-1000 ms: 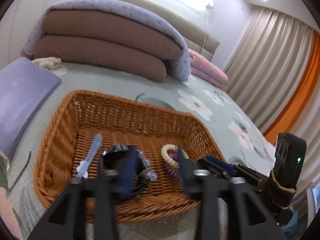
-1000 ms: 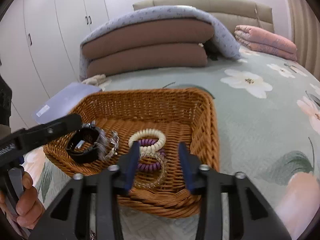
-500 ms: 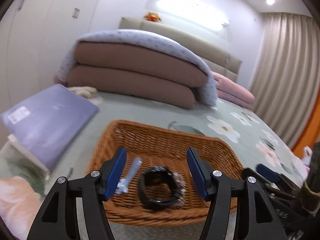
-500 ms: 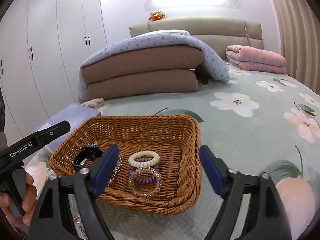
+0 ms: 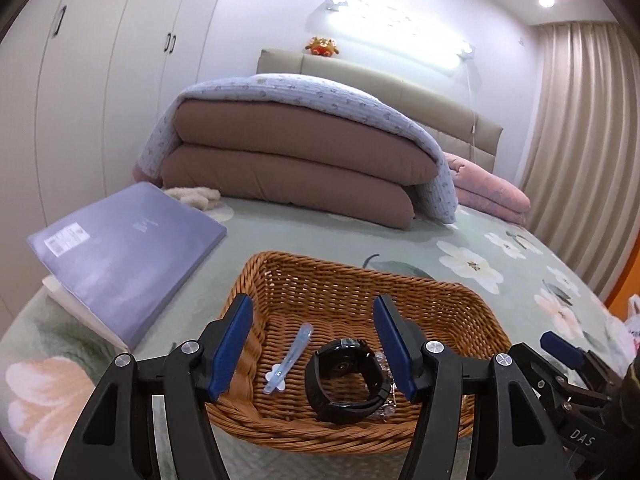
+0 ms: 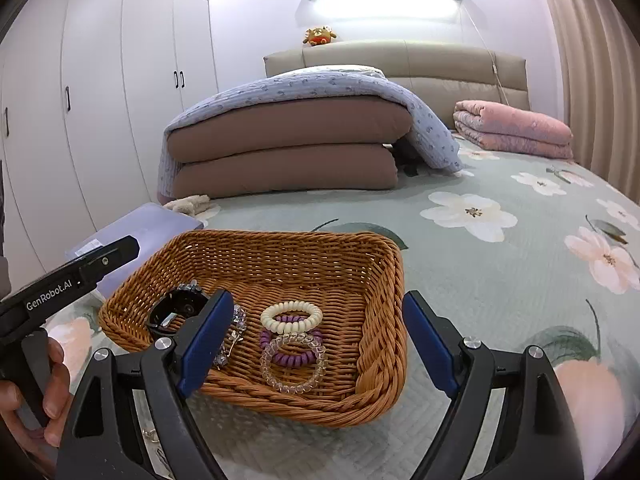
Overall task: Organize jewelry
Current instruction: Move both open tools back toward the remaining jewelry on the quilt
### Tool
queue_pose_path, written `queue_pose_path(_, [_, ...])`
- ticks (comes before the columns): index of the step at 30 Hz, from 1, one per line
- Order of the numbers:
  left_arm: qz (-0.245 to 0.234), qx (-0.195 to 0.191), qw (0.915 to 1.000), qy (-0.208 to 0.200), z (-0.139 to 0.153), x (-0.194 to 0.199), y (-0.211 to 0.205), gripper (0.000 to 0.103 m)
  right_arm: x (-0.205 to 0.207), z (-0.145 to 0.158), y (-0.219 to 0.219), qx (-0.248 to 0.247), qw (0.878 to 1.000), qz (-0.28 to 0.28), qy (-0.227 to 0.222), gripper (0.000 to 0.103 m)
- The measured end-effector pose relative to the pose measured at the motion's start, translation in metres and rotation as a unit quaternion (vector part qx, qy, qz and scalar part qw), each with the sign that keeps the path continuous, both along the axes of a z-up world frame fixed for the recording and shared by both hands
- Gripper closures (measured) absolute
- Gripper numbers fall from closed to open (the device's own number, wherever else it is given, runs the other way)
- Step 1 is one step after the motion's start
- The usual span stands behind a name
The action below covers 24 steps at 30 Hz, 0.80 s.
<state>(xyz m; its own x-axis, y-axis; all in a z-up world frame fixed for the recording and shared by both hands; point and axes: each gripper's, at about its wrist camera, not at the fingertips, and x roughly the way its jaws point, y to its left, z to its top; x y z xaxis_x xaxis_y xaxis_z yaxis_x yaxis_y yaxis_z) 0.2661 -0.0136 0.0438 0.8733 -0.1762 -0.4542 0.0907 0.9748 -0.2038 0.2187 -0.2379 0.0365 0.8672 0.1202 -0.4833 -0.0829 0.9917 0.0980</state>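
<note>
Bedspread (image 6: 500,280) holds basket (image 6: 376,344); left gripper (image 6: 96,264) reads "GenRobot.AI".

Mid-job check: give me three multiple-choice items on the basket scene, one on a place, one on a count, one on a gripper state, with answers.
1. Where does the black watch lie?
A. on the purple book
B. in the wicker basket
C. on the pink blanket

2. How many ring-shaped bands are stacked in the basket's right part?
A. one
B. five
C. three

3. How are the right gripper's fingers?
A. wide open, empty
B. shut on the watch
C. shut on a band

Answers:
1 B, it rests on the basket floor beside the clear hair clip.
2 C, cream coil, purple coil and clear bead bracelet.
3 A, a broad gap with nothing between.
</note>
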Motion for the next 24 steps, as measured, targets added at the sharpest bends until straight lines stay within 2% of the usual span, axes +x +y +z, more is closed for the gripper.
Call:
queue_pose_path(8, [0.002, 0.031, 0.9994, -0.017, 0.004, -0.010, -0.010, 0.039, -0.010, 0.002, 0.014, -0.043, 0.999, -0.014, -0.026, 0.015])
queue_pose_path(12, [-0.003, 0.026, 0.9995, -0.017, 0.005, -0.013, -0.010, 0.039, -0.020, -0.001, 0.017, -0.078, 0.995, -0.048, -0.044, 0.015])
queue_pose_path(15, [-0.002, 0.022, 0.9997, -0.011, 0.004, -0.018, -0.011, 0.039, -0.042, 0.001, 0.020, -0.096, 0.991, -0.071, -0.053, 0.015])
queue_pose_path(17, [-0.007, 0.018, 0.9998, -0.002, 0.003, -0.026, -0.012, 0.039, -0.071, -0.003, 0.024, -0.096, 0.992, -0.073, -0.047, 0.015])
queue_pose_path(19, [-0.010, 0.031, 0.9994, 0.014, 0.001, -0.040, -0.015, 0.039, -0.102, -0.016, 0.031, -0.097, 0.993, -0.056, -0.028, 0.015])
queue_pose_path(22, [-0.019, 0.060, 0.9977, 0.024, -0.011, -0.079, -0.016, 0.039, -0.132, -0.024, 0.044, -0.139, 0.988, -0.064, -0.021, 0.015])
queue_pose_path(24, [-0.029, 0.064, 0.9966, 0.043, -0.020, -0.099, -0.014, 0.039, -0.145, -0.023, 0.044, -0.134, 0.989, -0.067, -0.012, 0.015])
